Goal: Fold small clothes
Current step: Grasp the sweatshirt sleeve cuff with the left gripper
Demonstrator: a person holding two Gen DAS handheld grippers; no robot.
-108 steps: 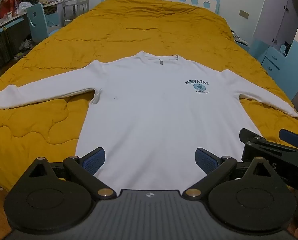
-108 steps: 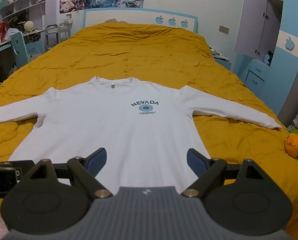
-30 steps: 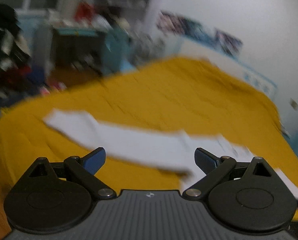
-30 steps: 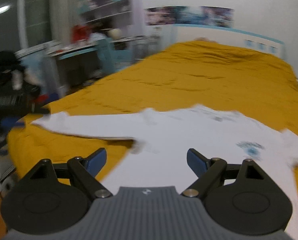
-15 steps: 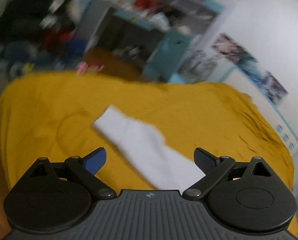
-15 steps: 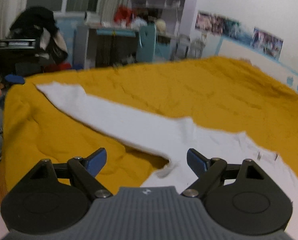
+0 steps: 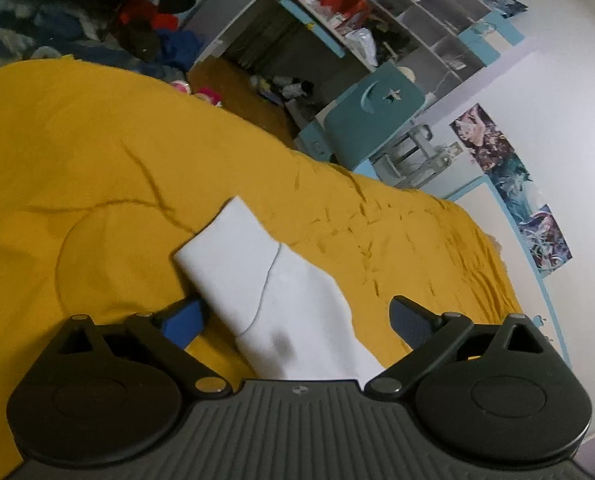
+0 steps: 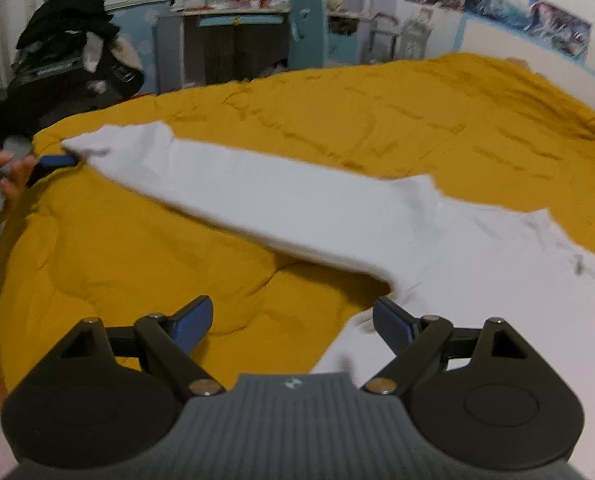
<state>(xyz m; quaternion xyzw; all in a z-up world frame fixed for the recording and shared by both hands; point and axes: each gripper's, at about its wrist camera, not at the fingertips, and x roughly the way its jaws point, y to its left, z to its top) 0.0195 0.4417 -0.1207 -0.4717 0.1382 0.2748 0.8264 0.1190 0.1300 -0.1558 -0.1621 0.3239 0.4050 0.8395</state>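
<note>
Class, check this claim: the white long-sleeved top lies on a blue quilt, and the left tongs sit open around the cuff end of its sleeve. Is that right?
Not quite: the quilt is mustard yellow, not blue, as both wrist views show. The rest holds: the white top lies on it, and the left wrist view shows the left tongs open around the cuff end of the sleeve.

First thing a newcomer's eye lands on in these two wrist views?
The white sleeve stretched across the mustard-yellow quilt, its cuff lying between the open fingers of the left gripper. In the right wrist view the right gripper hangs open near the shirt's armpit. Behind the bed sits a cluttered blue desk and shelf.
</note>
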